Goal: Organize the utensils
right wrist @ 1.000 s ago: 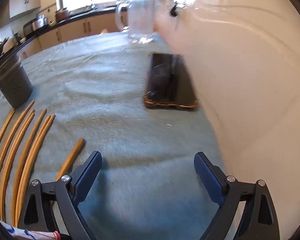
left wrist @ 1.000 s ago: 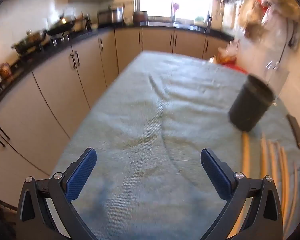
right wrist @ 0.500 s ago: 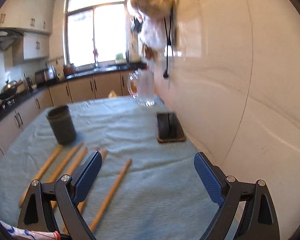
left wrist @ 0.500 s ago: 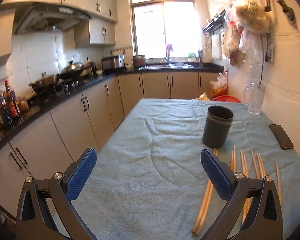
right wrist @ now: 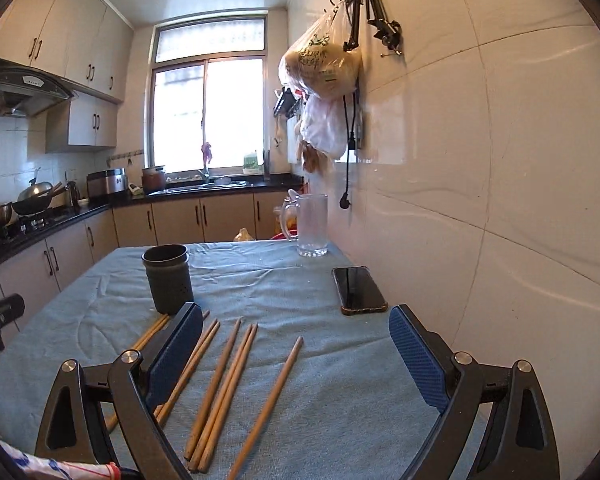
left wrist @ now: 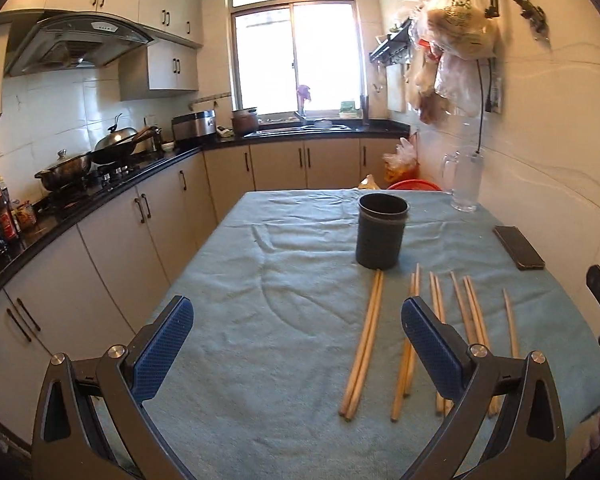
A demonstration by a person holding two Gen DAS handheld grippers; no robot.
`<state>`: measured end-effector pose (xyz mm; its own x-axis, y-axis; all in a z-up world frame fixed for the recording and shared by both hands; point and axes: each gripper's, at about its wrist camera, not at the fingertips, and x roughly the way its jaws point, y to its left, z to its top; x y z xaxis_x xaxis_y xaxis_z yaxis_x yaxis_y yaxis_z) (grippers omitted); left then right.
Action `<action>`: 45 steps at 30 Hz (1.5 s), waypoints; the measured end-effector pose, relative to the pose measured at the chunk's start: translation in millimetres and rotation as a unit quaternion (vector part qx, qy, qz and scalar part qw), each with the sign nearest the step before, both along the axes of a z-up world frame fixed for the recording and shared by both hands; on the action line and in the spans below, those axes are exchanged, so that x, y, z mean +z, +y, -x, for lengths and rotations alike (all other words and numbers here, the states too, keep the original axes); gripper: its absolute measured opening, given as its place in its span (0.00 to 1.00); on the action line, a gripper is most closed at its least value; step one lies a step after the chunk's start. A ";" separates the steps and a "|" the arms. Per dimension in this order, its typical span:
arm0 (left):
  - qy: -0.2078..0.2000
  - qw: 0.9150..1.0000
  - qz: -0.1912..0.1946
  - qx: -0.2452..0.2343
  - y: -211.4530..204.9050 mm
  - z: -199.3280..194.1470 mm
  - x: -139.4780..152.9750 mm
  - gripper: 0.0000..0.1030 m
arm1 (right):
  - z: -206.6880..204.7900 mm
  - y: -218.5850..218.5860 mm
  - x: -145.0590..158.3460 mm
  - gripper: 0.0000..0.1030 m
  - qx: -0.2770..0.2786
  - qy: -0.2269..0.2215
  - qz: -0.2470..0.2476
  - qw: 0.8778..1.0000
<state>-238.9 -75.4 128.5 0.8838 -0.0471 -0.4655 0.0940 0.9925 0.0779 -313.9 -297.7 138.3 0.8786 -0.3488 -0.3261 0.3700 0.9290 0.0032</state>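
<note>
On the left wrist view, the left gripper (left wrist: 298,340) gapes empty above the cloth; chopsticks (left wrist: 366,340) lie loose before the dark holder (left wrist: 381,236). Right wrist view: the right gripper (right wrist: 296,354), likewise spread and empty, hovers over light, stiff, slippery-looking sticks, best pinched mid-shaft.

Bright sun pours in through the window (left wrist: 294,58), so its glass looks white and washed out. The wall tiles (right wrist: 480,160) shine with glare. Both pictures are sharp, bend at the edges, and have dark corners.
</note>
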 end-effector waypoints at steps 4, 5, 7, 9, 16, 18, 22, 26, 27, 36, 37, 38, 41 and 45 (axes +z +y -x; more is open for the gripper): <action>-0.004 1.000 0.005 -0.008 -1.6 6.7 -0.4 1.00 | 5.2 -2.4 -2.6 0.94 -0.015 -0.004 -0.007 1.000; -0.004 1.000 0.008 -0.009 -1.8 8.3 -0.6 1.00 | 6.4 -2.4 -3.3 0.94 -0.019 -0.006 -0.008 1.000; -0.002 1.000 0.014 -0.011 -0.8 9.5 -0.8 1.00 | 11.6 -2.5 -5.3 0.94 -0.025 -0.010 -0.012 1.000; 0.001 1.000 0.018 -0.013 -1.3 9.4 -0.3 1.00 | 15.4 -1.6 -7.2 0.94 -0.029 -0.012 -0.015 0.999; 0.011 0.999 0.025 -0.024 -3.3 12.4 -6.8 1.00 | 15.3 1.3 -13.9 0.94 -0.033 0.002 -0.016 0.999; 0.013 0.999 0.023 -0.027 -4.8 12.8 -8.4 1.00 | 14.5 0.5 -16.1 0.94 -0.034 0.009 -0.019 0.999; 0.024 0.999 0.021 -0.037 -8.1 12.9 -12.7 1.00 | 16.1 -2.6 -17.4 0.94 -0.042 0.011 -0.024 0.999; 0.046 0.997 0.020 -0.055 -13.5 10.7 -20.9 1.00 | 17.4 -6.8 -18.7 0.94 -0.054 0.013 -0.031 0.998; 0.051 0.997 0.021 -0.059 -14.8 10.3 -23.6 1.00 | 17.0 -8.8 -19.5 0.94 -0.057 0.015 -0.034 0.998; 0.097 0.991 0.012 -0.089 -32.0 1.3 -42.2 1.00 | 10.3 -19.8 -31.8 0.95 -0.066 0.044 -0.050 0.996; 0.101 0.991 0.012 -0.091 -32.6 0.1 -43.5 1.00 | 8.7 -20.4 -33.5 0.95 -0.066 0.048 -0.051 0.995; 0.105 0.990 0.011 -0.093 -34.3 -1.3 -45.5 1.00 | 7.4 -21.0 -35.4 0.95 -0.067 0.053 -0.051 0.995; 0.116 0.989 0.010 -0.095 -36.3 -6.3 -50.3 1.00 | 1.4 -24.1 -41.7 0.95 -0.065 0.069 -0.056 0.994; 0.131 0.987 0.010 -0.097 -37.4 -13.1 -57.0 1.00 | -7.0 -27.8 -51.2 0.95 -0.060 0.094 -0.059 0.992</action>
